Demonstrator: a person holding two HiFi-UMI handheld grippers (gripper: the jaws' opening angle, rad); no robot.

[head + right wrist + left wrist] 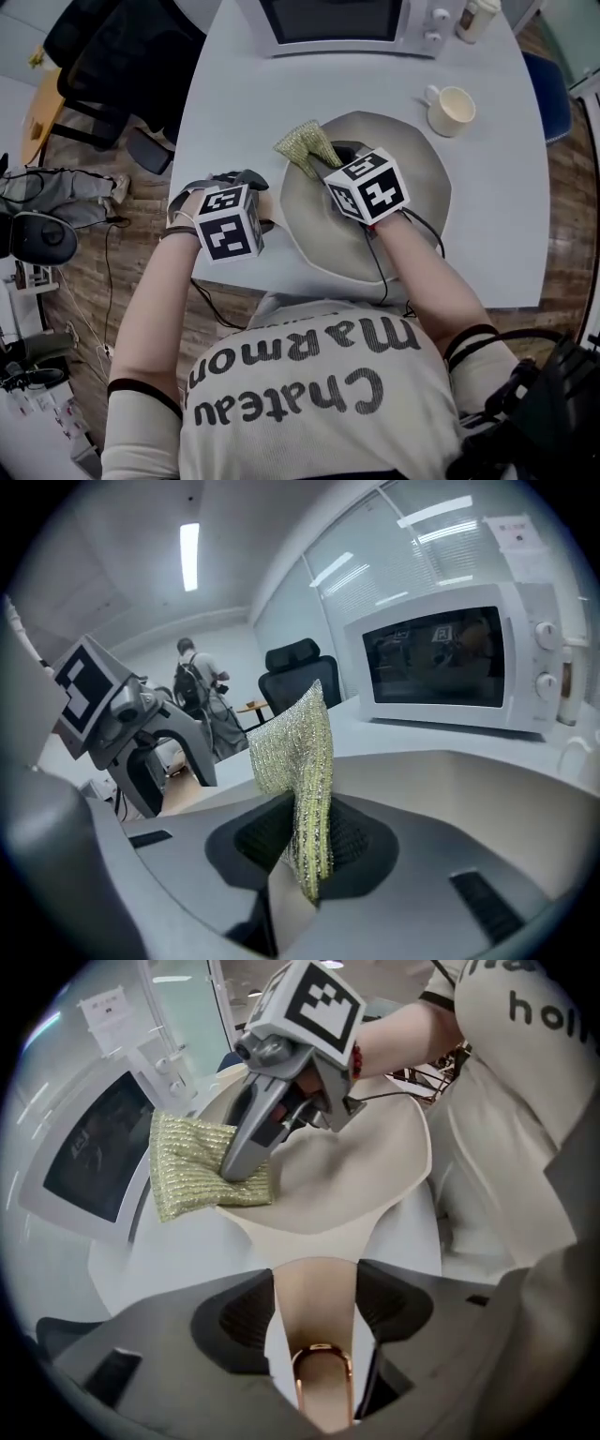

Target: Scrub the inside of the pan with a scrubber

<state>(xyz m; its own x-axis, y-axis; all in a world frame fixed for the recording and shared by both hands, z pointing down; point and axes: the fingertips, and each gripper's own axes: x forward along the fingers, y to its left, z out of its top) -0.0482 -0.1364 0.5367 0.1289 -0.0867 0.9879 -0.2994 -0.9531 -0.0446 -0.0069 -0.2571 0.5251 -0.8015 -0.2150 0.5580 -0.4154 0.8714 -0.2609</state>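
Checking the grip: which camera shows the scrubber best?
The left gripper view: the scrubber lies spread across the rim of the pan, pinched by the right gripper. The head view shows only a corner past that gripper; the right gripper view shows it folded, close up, between its jaws.

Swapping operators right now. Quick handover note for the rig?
Left gripper: shut on the pan handle, holding the pan on the table.
Right gripper: shut on the scrubber, which is at the pan's far-left rim, partly sticking out past it.
Done: both grips are made. How much has been scrubbed cannot be told; no dirt or suds show.
Left: work the scrubber over the pan's inside.
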